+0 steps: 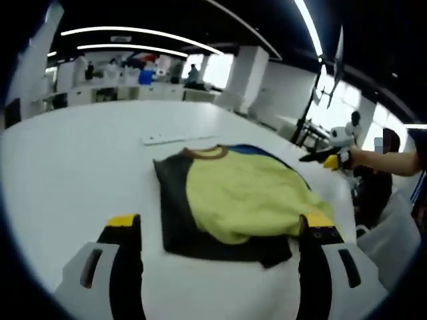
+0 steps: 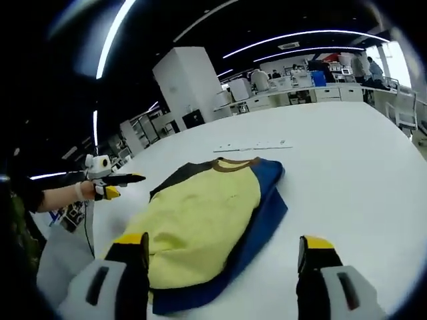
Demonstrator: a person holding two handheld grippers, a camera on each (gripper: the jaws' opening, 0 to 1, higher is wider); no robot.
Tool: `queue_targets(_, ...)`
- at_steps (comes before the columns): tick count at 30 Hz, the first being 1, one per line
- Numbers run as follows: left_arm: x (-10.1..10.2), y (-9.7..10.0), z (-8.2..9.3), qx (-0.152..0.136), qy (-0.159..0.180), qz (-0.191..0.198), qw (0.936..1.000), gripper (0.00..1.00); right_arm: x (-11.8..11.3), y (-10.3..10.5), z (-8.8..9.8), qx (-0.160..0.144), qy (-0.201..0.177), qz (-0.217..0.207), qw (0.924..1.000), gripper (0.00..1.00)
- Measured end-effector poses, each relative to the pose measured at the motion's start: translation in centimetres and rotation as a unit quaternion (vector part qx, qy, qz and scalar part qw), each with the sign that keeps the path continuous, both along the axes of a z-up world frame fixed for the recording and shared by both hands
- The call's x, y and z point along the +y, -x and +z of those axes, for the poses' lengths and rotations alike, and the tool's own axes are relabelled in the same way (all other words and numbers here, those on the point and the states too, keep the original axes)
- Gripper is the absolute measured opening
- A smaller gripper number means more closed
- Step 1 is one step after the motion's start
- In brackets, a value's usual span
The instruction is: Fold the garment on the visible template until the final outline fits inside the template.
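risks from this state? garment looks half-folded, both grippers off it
1. The garment is lumpy: its yellow front bulges over the blue edge and the dark side, so another fold may trap wrinkles and spread the outline.
2. Both grippers, left and right, stand open and clear of the cloth; pinching a single layer at the near hem could drag the stack rather than fold it.
3. I cannot make out a template outline on the table, so fit cannot be judged.

template, perhaps under the garment (image 1: 240,200), hidden; far benches (image 1: 120,83) blurred
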State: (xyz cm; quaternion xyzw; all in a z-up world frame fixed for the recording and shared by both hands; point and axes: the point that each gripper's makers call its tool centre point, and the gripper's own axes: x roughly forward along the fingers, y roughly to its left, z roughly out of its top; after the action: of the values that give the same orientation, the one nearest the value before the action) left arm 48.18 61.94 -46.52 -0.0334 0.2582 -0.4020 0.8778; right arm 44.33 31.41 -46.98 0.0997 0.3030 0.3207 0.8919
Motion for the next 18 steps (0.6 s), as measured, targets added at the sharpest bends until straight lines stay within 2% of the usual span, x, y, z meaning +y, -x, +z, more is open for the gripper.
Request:
queue_targets(4,0.3,1.4,-0.9,0.007,-0.01,-0.005,0.9999,0.94,0.2,1.9,-0.2,0.006,-0.011,0.009,0.9999,0.93)
queue_targets(8,0.6,2.0,-1.1,0.01,-0.007,0.001,0.9999,0.93,-0.1,3.3,-0.5,0.014,-0.011,0.01,0.9998,0.9)
queue_targets(18,0.8,3.2,0.0,0.002,0.006,0.013,0.9999,0.91,0.9,6.1,-0.7,0.035,-0.033,0.025,0.9985,0.76)
